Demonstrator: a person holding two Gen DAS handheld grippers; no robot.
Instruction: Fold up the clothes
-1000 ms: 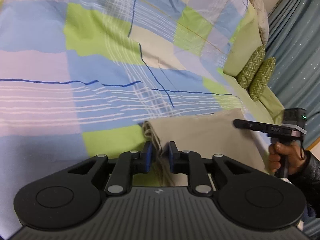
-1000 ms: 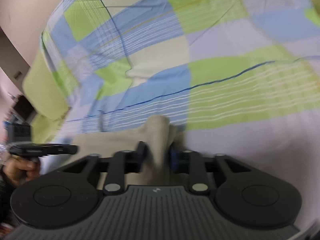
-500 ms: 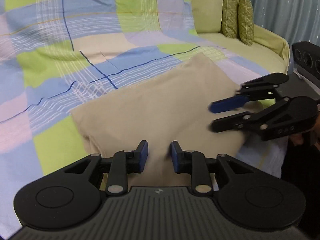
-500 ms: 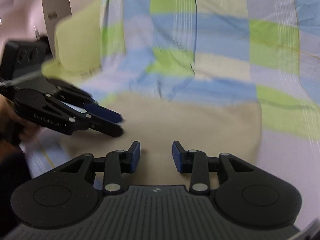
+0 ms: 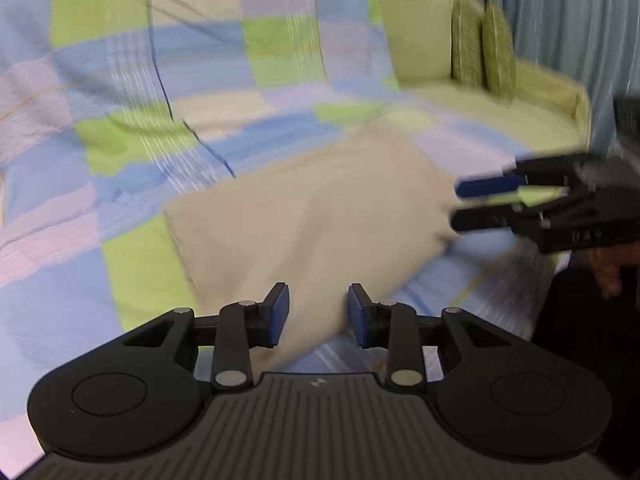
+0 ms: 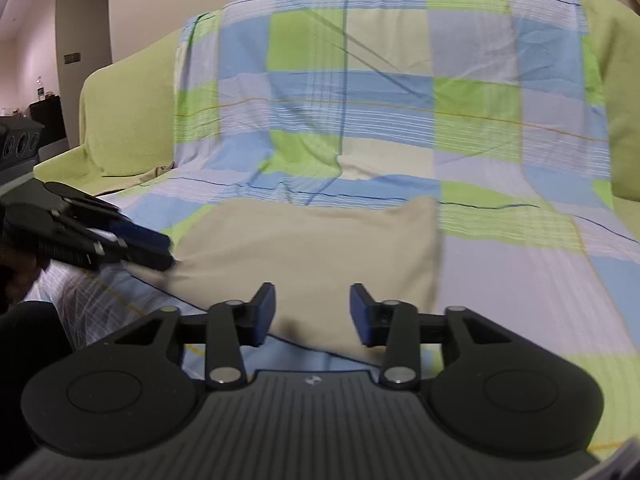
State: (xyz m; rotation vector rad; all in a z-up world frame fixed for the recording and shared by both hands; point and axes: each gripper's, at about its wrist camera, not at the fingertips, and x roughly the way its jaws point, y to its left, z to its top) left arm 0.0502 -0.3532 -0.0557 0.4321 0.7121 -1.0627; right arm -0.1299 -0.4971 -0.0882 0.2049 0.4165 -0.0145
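A folded beige cloth (image 5: 312,216) lies flat on the checked sheet (image 5: 160,132) that covers the sofa; it also shows in the right wrist view (image 6: 316,248). My left gripper (image 5: 316,314) is open and empty, just above the cloth's near edge. My right gripper (image 6: 312,312) is open and empty over the cloth's near edge. In the left wrist view the right gripper (image 5: 464,202) sits by the cloth's right corner. In the right wrist view the left gripper (image 6: 164,250) sits by the cloth's left corner.
The green sofa backrest (image 6: 128,120) and armrest rise behind the sheet. Two patterned green cushions (image 5: 480,48) lean at the sofa's far end beside a blue curtain (image 5: 568,12). A doorway and dark furniture (image 6: 44,116) stand at the left of the room.
One second ago both grippers were shut on the beige cloth. They let go, opened, and pulled back from it. The cloth now lies flat and folded on the sheet.
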